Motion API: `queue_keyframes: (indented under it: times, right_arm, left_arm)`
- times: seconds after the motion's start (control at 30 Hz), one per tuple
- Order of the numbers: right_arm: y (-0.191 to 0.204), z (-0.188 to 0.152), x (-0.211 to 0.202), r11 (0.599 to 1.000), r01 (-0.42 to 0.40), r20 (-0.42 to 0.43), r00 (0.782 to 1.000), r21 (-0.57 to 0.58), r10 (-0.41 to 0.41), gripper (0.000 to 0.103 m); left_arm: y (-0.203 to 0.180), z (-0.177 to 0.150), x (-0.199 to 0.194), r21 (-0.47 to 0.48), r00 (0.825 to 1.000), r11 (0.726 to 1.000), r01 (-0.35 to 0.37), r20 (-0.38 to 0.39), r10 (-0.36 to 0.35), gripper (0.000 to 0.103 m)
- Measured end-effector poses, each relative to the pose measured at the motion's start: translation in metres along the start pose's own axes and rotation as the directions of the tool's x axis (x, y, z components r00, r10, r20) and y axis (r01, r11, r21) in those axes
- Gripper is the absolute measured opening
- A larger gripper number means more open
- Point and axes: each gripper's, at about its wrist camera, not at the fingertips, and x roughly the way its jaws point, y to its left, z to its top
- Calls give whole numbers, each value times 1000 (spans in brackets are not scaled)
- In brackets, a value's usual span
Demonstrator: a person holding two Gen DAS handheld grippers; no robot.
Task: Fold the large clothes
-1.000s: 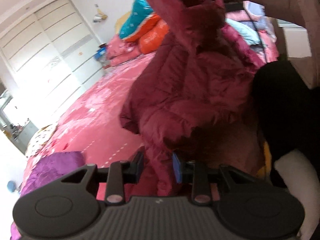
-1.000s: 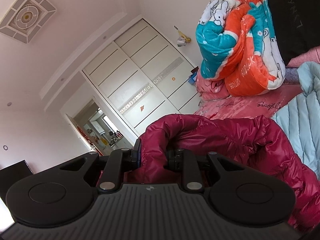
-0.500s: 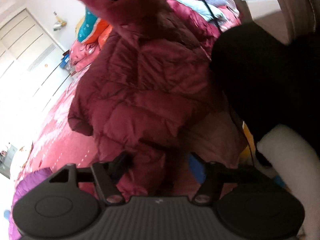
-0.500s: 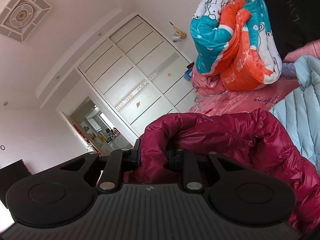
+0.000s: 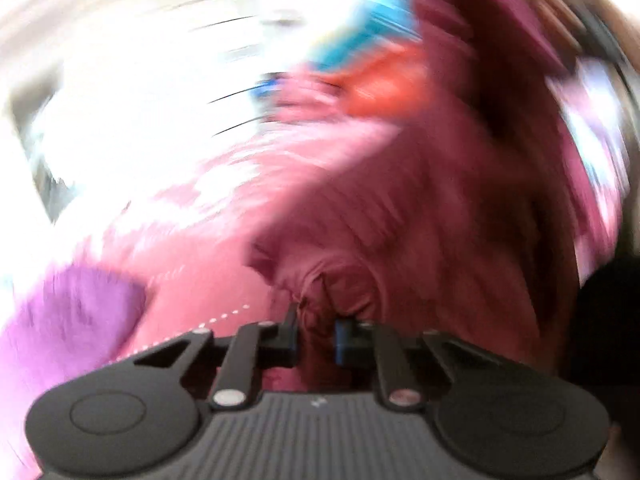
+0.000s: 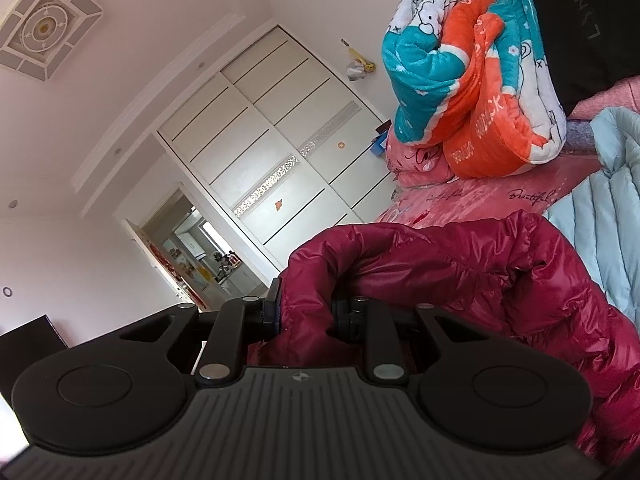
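Left tool point(image 5: 316, 336): fingers drawn close, pinching a fold of the jacket point(image 5: 420, 208); this view is heavily motion-blurred.
Right tool point(image 6: 306, 314): fingers clamped on a rolled edge of the jacket point(image 6: 460, 276), padding bulging between them.
Jacket: dark red, puffy, held up over the bed point(image 6: 472, 200) by both tools; in the left view it hangs from above down to the tool.
Bed: pink cover; a pale blue coat point(image 6: 608, 208) lies just beside the jacket.
Blanket point(image 6: 472, 92): orange and teal, rolled, at the far end of the bed.
Purple cloth point(image 5: 68, 320): on the bed, lower left of the left view.
Wardrobe point(image 6: 276, 148): white, on the far wall.
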Motion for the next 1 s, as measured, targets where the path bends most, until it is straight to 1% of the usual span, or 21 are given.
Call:
queue_keyframes:
  times: [0.03, 0.07, 0.13, 0.2, 0.23, 0.27, 0.3, 0.4, 0.5, 0.53, 0.6, 0.63, 0.67, 0.73, 0.83, 0.9, 0.93, 0.97, 1.0]
  right_arm:
    - [1, 1, 2, 1000, -4, -1, 1000, -3, 4, 26]
    - [1, 2, 4, 1000, -10, -1, 1000, -4, 10, 26]
    - [3, 5, 11, 1000, -28, 0, 1000, 1, 28, 26]
    - [5, 8, 17, 999, -48, 3, 999, 11, 48, 26]
    - [7, 10, 20, 998, -59, 7, 998, 14, 59, 26]
    - [9, 12, 22, 997, -72, 13, 997, 16, 71, 26]
    - [12, 14, 23, 996, -89, 22, 996, 19, 89, 26]
    - [24, 20, 24, 990, -140, 59, 989, 11, 139, 26]
    - [36, 24, 33, 985, -171, 82, 982, -12, 171, 26]
    - [38, 25, 37, 983, -181, 85, 980, -16, 182, 26]
    - [42, 28, 50, 981, -192, 88, 977, -32, 194, 26]
    - [43, 29, 61, 982, -186, 85, 978, -40, 189, 26]
    - [41, 31, 71, 983, -179, 81, 980, -38, 182, 26]
    - [38, 33, 98, 985, -169, 68, 983, -33, 171, 26]
    - [34, 35, 150, 991, -113, 60, 991, -73, 118, 26]
    - [30, 36, 188, 991, -64, 53, 996, -114, 71, 27]
    - [25, 37, 204, 991, -45, 49, 998, -124, 51, 27]
    - [20, 37, 222, 990, -22, 43, 999, -142, 29, 27]
    - [14, 36, 242, 986, 12, 31, 999, -167, -6, 27]
  left_arm:
    - [16, 8, -1, -86, 1000, 996, -18, 12, 19, 10]
    - [30, 14, -3, -142, 999, 989, -41, 26, 45, 9]
    - [54, 26, -7, -204, 993, 975, -89, 55, 103, 7]
    - [84, 41, -15, -308, 985, 944, -117, 84, 149, 6]
    - [101, 49, -23, -360, 979, 924, -130, 104, 178, 5]
    - [109, 58, -26, -382, 973, 914, -139, 120, 198, 5]
    - [115, 66, -34, -398, 965, 906, -147, 145, 220, 5]
    - [125, 90, -68, -400, 928, 901, -166, 247, 280, 5]
    - [133, 108, -94, -457, 901, 878, -140, 308, 304, 5]
    - [136, 113, -97, -464, 892, 875, -139, 326, 314, 5]
    - [143, 124, -101, -480, 866, 866, -140, 365, 343, 5]
    - [147, 127, -97, -486, 859, 862, -142, 372, 352, 5]
    - [152, 133, -90, -489, 853, 858, -159, 370, 369, 5]
    - [165, 140, -71, -497, 846, 845, -196, 351, 402, 5]
    - [196, 149, -22, -524, 850, 817, -241, 293, 438, 5]
    - [214, 156, 16, -512, 845, 808, -294, 255, 469, 5]
    - [224, 159, 36, -515, 846, 798, -312, 231, 480, 5]
    - [233, 160, 50, -520, 848, 791, -322, 213, 485, 5]
    - [243, 163, 78, -517, 854, 786, -338, 182, 487, 6]
